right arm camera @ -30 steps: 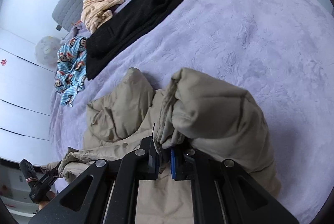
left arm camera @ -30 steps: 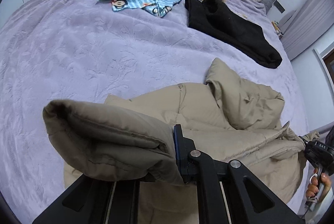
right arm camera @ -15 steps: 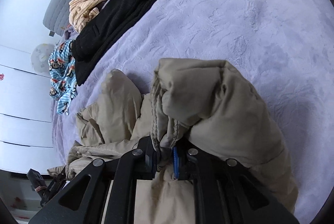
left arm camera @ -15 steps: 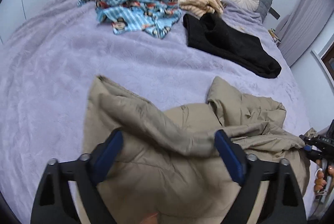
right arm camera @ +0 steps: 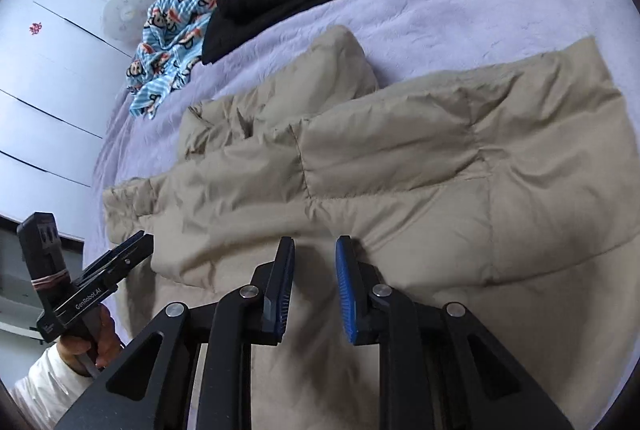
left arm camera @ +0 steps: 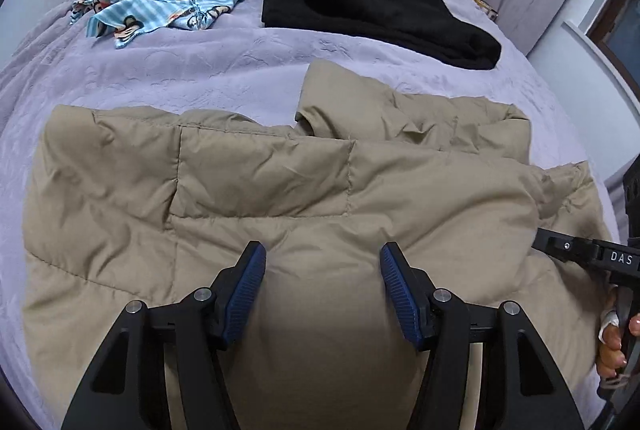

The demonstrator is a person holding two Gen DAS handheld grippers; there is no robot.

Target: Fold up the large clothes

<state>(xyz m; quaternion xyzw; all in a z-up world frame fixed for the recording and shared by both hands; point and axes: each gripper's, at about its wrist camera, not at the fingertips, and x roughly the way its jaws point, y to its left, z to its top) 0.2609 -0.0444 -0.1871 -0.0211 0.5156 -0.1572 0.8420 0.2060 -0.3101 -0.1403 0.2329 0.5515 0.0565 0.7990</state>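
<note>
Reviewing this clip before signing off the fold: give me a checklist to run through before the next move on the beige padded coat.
1. Left gripper free of fabric: ok, nothing between its pads, jaws closing.
2. Right gripper free of fabric: ok, a narrow gap, nothing pinched.
3. Beige padded coat lying down on the purple bedspread: ok.
4. Fold neat: not ok, one bunched part sticks out at the far side.
5. Black garment clear of the coat: ok, a strip of bedspread between them.
6. Layers underneath aligned: cannot tell.
</note>
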